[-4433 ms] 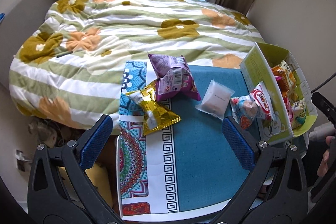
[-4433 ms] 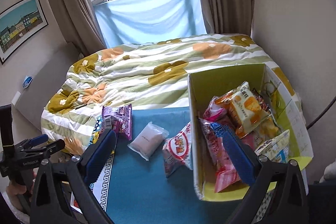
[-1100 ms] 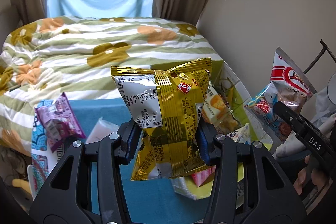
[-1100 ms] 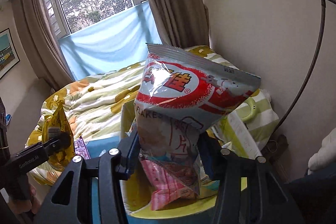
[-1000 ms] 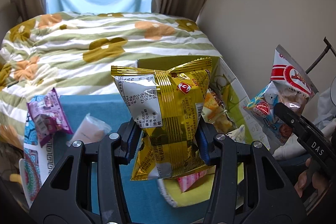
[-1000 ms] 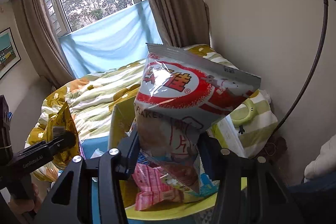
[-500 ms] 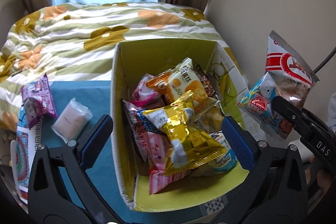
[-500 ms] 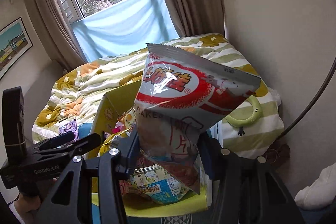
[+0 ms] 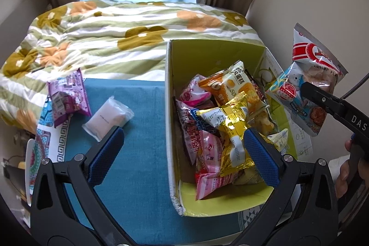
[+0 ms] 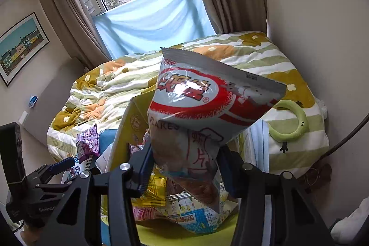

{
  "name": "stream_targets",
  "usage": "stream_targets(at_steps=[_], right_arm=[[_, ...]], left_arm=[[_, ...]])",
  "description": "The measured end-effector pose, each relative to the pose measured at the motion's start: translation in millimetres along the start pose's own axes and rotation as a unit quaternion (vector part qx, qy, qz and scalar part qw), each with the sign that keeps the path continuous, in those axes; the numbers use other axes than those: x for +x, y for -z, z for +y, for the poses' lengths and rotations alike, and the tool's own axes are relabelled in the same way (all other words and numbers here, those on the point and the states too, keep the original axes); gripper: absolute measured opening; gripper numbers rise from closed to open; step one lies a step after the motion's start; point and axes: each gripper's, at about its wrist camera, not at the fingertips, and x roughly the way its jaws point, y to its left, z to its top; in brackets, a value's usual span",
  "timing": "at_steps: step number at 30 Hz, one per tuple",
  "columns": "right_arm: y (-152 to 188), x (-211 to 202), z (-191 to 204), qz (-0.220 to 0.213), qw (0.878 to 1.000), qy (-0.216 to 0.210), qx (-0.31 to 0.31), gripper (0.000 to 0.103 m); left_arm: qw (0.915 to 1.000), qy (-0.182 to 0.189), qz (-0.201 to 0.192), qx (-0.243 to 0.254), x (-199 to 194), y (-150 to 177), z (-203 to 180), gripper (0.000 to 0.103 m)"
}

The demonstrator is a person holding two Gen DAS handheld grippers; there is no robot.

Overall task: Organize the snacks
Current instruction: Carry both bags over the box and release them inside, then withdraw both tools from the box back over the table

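Gold foil catches the light where a gold snack packet (image 9: pixel 233 128) lies on top of the heap inside the yellow-green cardboard box (image 9: pixel 214 54), directly under the left tool (image 9: pixel 184 153), whose blue pads stand spread wide with nothing between them. They have just been opening. To the right of the box, the right tool (image 10: pixel 184 165) is pinching the lower part of a red-and-white shrimp flakes bag (image 10: pixel 207 107), held upright above the box's right edge. Left of the box, on the blue cloth (image 9: pixel 138 153) covering the bench, a white packet (image 9: pixel 107 118) lies flat, and farther left a purple packet (image 9: pixel 66 96) rests at the cloth's patterned border. Beyond the box spreads a bed with a flowered, striped quilt (image 9: pixel 115 38).
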Motion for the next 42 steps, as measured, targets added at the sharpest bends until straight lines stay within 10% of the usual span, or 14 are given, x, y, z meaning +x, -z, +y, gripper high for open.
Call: stream_targets(at_steps=[4,8,28,42], right_arm=[[1.8,10.5,-1.0,0.008,1.000,0.000,0.016,0.052],[11.7,11.8,-2.7,-0.006,1.000,0.010,0.024,0.096],[25.7,-30.5,19.0,-0.041,0.998,0.008,-0.042,0.099],[42.1,-49.1,90.3,-0.054,0.996,0.013,-0.070,0.099]], left_arm=[[1.0000,-0.005,0.001,-0.003,-0.2,4.0,5.0,0.102],[0.9999,-0.011,0.005,-0.002,-0.1,10.6,7.2,0.102],[0.9979,-0.047,-0.043,-0.012,-59.3,29.6,28.0,0.102],[0.9961,-0.044,-0.044,-0.062,-96.6,54.3,139.5,0.102]])
